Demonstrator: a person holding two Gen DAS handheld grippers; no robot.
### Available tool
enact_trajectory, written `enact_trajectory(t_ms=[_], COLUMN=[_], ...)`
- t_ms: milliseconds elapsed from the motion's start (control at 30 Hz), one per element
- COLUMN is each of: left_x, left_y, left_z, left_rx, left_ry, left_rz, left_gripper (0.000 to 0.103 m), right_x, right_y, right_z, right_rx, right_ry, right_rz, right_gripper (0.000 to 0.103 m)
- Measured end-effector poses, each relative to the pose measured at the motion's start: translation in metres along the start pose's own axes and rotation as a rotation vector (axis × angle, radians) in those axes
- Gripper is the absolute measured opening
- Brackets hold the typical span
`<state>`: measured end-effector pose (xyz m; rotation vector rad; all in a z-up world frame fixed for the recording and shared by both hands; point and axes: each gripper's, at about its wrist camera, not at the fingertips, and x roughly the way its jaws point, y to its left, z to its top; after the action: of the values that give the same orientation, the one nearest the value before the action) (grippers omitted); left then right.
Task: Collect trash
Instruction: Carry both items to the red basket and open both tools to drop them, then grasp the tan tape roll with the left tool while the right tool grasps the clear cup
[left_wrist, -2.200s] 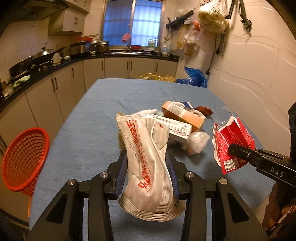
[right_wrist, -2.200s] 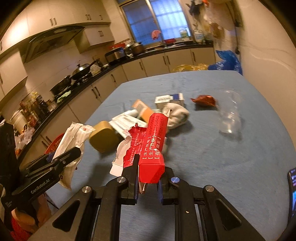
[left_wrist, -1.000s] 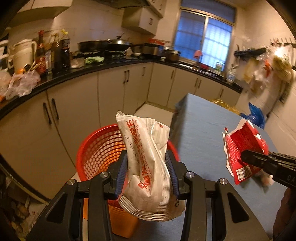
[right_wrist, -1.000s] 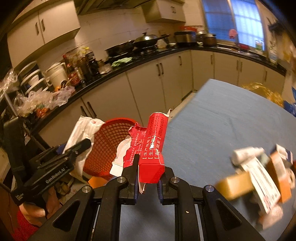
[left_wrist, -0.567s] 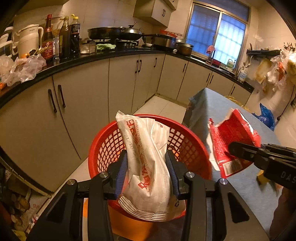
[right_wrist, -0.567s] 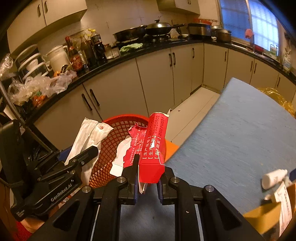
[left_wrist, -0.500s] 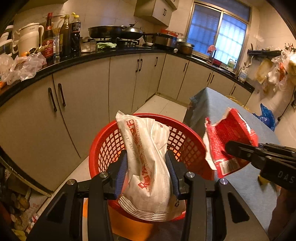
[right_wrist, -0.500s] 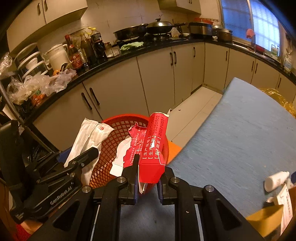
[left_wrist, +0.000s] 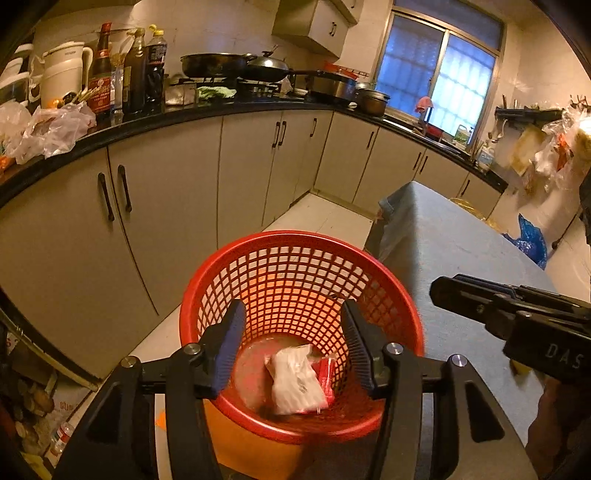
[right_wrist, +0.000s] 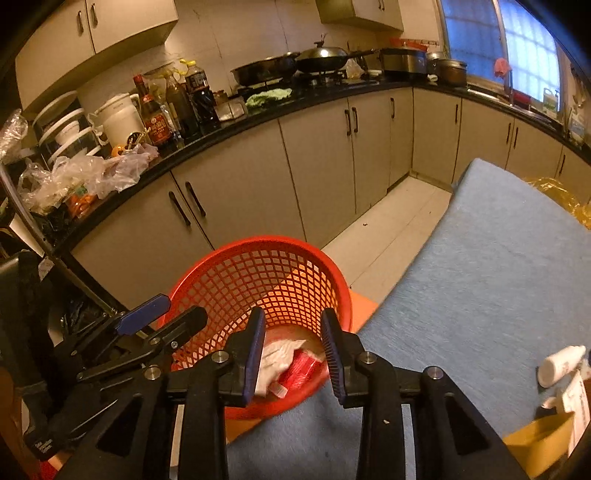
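Note:
A red mesh basket (left_wrist: 295, 254) stands on the floor beside the blue table; it also shows in the right wrist view (right_wrist: 236, 280). A white wrapper (left_wrist: 295, 384) and a red carton (left_wrist: 327, 373) lie in its bottom; both show in the right wrist view, white wrapper (right_wrist: 277, 360) and red carton (right_wrist: 299, 369). My left gripper (left_wrist: 291, 343) is open and empty above the basket. My right gripper (right_wrist: 293, 347) is open and empty over the basket's near rim. The right gripper shows in the left wrist view (left_wrist: 517, 314), and the left gripper in the right wrist view (right_wrist: 162, 314).
The blue-covered table (right_wrist: 480, 277) runs to the right, with a white bottle (right_wrist: 561, 363), a tan box (right_wrist: 539, 443) and other litter at its near right. Grey cabinets (left_wrist: 166, 206) and a cluttered black counter (left_wrist: 147, 118) line the left. Tiled floor (right_wrist: 391, 225) lies between.
Both grippers swung from the table to the basket, then opened. The white wrapper and the red carton dropped from the jaws into the basket.

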<state>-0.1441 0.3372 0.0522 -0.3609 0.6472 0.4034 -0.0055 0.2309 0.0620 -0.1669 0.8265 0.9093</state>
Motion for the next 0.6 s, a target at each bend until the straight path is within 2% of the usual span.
enact_trajectory(t_ms=[67, 133, 200, 600], left_x=[-0.005, -0.01, -0.015, -0.024], left_y=[-0.006, -0.014, -0.023, -0.091], left_z=[-0.001, -0.003, -0.005, -0.018], left_rx=[0.006, 0.015, 0.03, 0.136], left_ry=[-0.007, -0.013, -0.022, -0.012], left_rz=[-0.016, -0.032, -0.044, -0.125], left_gripper=[0.052, 0.053, 0.054, 0.056], right_x=[-0.012, -0.024, -0.036, -0.098], right_y=[-0.004, -0.009, -0.017, -0.076], right_z=[-0.004, -0.01, -0.017, -0.063], right_rx=[0.009, 0.022, 0.043, 0.166], right_ry=[-0.018, -0.035, -0.054, -0.114], right_rz=[-0.005, -0.012, -0.029, -0.098], right_gripper=[0.039, 0.053, 0.06, 0.06])
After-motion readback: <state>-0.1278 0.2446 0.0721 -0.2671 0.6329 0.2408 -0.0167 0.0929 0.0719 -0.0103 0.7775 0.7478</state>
